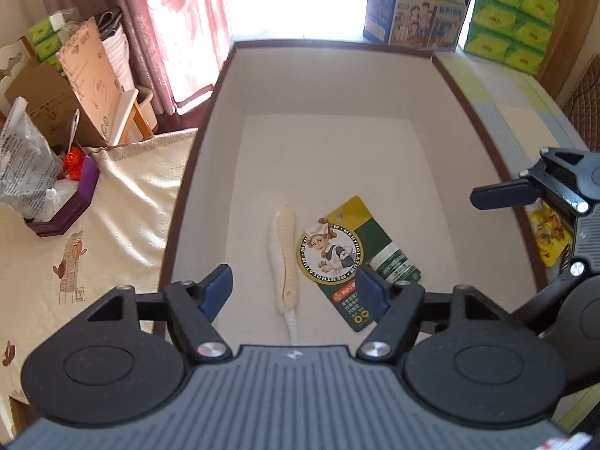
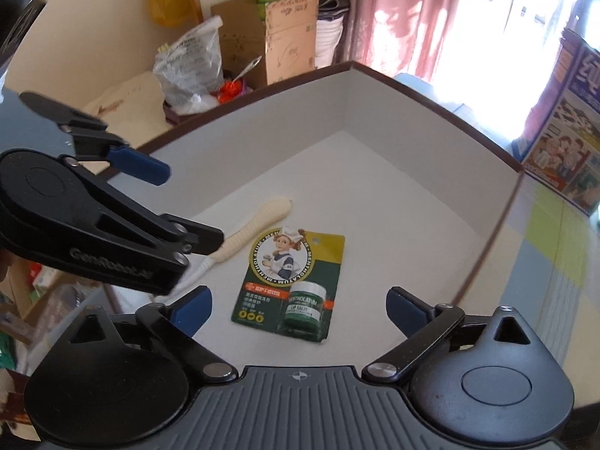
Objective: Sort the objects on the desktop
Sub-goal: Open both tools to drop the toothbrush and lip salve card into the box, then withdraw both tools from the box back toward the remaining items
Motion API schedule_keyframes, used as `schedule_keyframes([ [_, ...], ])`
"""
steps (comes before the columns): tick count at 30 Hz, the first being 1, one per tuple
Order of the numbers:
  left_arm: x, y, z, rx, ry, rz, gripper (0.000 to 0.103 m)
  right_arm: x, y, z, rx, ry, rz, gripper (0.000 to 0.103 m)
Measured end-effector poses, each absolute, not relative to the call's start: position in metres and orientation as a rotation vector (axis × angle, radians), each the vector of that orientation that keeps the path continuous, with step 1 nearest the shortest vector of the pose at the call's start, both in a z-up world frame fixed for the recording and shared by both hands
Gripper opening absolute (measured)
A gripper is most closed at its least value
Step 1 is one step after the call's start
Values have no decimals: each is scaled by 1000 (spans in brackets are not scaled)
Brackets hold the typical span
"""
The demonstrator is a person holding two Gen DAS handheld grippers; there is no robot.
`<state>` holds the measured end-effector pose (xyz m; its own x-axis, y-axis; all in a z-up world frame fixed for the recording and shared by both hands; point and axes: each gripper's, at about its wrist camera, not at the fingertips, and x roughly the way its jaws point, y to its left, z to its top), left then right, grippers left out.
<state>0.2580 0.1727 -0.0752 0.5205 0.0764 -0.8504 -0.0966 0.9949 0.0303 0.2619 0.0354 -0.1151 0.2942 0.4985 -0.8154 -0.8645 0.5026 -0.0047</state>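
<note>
Both grippers hang over the brown-rimmed box [image 1: 210,120]. Left gripper [image 1: 294,292] and right gripper [image 2: 300,307] are both spread, holding nothing. The Mentholatum lip salve card [image 2: 290,281] lies flat on the box floor, just beside a cream brush [image 1: 284,255].

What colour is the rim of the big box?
Dark brown rim, white inside; clearest in the right wrist view.

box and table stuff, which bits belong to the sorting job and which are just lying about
Job: lip balm card, cream brush, white box, left gripper, right gripper.

Lying about: purple box, tissue packs, yellow packet.
</note>
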Motion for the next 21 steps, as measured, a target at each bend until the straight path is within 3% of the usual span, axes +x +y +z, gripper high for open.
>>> schedule_keyframes([
  [7, 237, 164, -54, -37, 974, 140, 80, 251, 12, -94, -428, 847, 948, 101],
  [21, 194, 139, -26, -44, 915, 177, 84, 221, -16, -69, -353, 817, 963, 101],
])
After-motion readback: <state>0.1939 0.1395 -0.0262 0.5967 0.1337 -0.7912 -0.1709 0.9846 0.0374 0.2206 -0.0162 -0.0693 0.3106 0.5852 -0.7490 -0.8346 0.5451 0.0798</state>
